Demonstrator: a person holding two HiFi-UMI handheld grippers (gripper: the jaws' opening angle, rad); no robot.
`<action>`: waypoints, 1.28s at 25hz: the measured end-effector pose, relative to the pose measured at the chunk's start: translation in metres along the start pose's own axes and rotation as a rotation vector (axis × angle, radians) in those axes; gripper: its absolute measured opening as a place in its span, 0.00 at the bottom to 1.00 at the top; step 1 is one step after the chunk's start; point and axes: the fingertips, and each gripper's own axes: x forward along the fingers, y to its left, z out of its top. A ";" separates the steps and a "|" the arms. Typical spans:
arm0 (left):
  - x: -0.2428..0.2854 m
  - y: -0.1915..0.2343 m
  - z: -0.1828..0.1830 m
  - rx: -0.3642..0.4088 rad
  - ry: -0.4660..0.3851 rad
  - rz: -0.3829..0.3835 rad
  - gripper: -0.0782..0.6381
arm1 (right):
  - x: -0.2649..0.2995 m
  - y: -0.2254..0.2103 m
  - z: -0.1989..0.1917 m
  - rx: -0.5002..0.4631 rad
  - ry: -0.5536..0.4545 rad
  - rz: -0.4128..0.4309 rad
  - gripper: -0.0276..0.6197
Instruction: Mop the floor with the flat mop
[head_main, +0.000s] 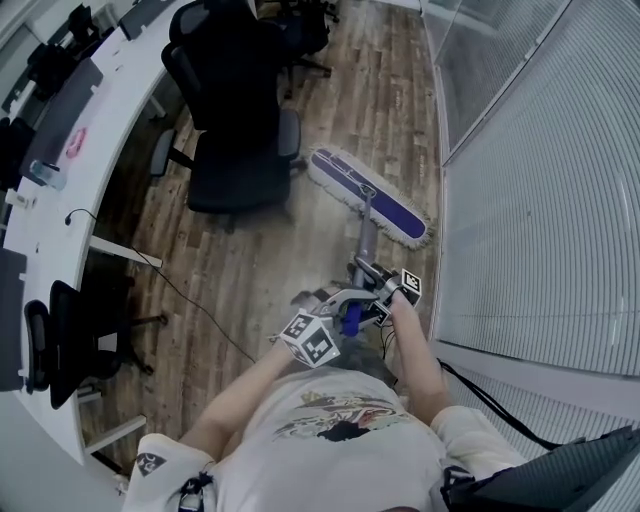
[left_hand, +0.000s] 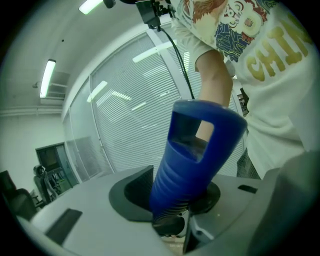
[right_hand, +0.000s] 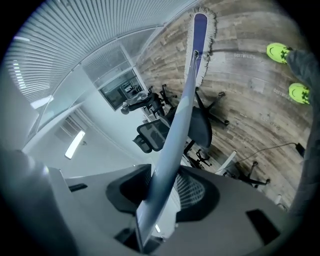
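Note:
The flat mop head (head_main: 368, 196), purple with a white fringe, lies on the wood floor (head_main: 390, 80) just ahead of me, near the glass wall. Its grey pole (head_main: 366, 238) runs back to my hands. My right gripper (head_main: 368, 272) is shut on the pole, which runs between its pads (right_hand: 197, 197) up to the mop head (right_hand: 200, 35). Lower down, my left gripper (head_main: 345, 308) is shut on the blue ribbed handle end (head_main: 351, 318). In the left gripper view that blue handle (left_hand: 192, 160) fills the gap between the pads (left_hand: 137, 192).
Black office chairs (head_main: 240, 150) stand just left of the mop head. A curved white desk (head_main: 100, 120) runs along the left, with another chair (head_main: 60, 340) under it. A glass partition with blinds (head_main: 540, 200) closes the right side. A cable (head_main: 190, 300) trails across the floor.

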 end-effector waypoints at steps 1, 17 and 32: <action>-0.001 0.004 -0.002 0.001 -0.005 0.004 0.27 | 0.004 0.001 0.002 -0.005 0.002 0.000 0.25; 0.031 0.072 -0.029 -0.001 -0.040 -0.019 0.26 | 0.050 0.035 0.061 -0.022 0.062 0.006 0.26; 0.163 0.319 -0.049 -0.095 -0.087 0.089 0.27 | 0.161 0.199 0.238 -0.064 0.216 -0.059 0.27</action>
